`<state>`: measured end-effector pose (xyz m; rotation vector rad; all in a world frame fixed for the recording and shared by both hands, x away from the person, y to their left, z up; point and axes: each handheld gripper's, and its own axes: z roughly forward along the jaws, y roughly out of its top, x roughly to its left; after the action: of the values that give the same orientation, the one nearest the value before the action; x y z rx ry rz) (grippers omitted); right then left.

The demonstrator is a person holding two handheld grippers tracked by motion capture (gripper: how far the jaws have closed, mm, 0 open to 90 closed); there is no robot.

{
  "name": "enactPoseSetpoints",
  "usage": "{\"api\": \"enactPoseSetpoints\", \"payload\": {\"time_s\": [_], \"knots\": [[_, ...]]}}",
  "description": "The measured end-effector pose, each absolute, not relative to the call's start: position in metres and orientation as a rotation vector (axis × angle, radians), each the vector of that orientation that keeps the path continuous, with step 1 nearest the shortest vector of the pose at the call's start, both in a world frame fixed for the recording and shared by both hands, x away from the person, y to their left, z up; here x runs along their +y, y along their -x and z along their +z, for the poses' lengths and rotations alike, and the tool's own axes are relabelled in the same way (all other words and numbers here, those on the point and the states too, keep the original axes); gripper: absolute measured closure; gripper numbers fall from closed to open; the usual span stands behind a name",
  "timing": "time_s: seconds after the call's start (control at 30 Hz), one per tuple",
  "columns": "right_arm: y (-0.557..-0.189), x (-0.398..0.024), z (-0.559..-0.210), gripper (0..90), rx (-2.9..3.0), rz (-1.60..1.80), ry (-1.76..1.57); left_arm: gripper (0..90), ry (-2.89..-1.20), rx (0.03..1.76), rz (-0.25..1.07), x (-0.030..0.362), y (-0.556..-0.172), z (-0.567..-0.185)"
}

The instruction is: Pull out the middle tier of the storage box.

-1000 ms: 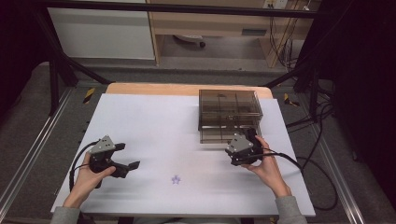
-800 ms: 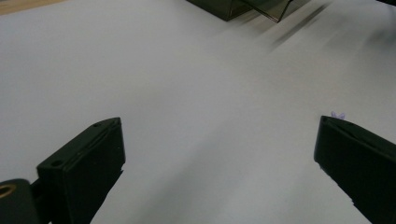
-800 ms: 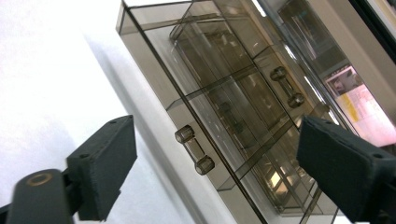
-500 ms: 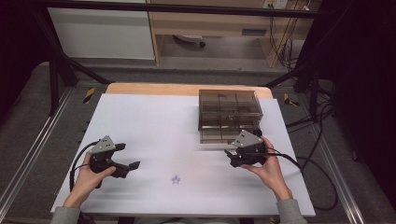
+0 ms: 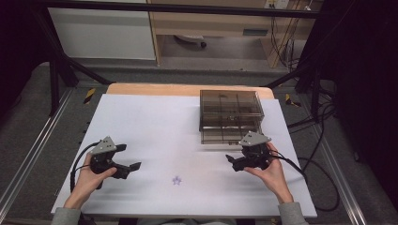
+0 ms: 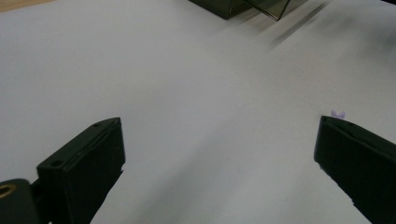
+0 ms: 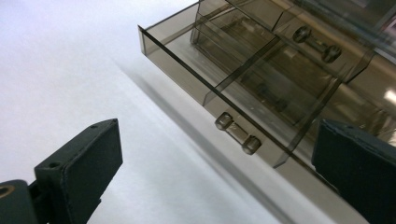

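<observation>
Beside the smoky transparent plastic drawer box (image 5: 229,111), my right gripper (image 5: 236,161) has just been opening, nothing between its jaws, near the pulled-out bottom drawer (image 7: 219,88); my left gripper (image 5: 129,157) gapes empty. Risk: nudging the drawer shut.

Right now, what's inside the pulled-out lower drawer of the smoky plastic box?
The lower drawer stands pulled out of the drawer box. Through its tinted walls, dividers show, and the front compartments look bare. Its rear part sits under the upper drawer, too dark to tell.
</observation>
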<state>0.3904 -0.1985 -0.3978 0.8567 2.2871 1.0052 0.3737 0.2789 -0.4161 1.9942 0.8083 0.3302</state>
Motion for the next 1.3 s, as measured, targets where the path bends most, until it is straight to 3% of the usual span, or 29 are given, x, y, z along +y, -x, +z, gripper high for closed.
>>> {"api": "enactPoseSetpoints", "payload": {"time_s": [1.3], "knots": [[-0.379,-0.168,-0.407,0.7,2.434,1.351,-0.969,1.7,-1.996,0.807,0.322,0.279,-0.374,-0.418]]}}
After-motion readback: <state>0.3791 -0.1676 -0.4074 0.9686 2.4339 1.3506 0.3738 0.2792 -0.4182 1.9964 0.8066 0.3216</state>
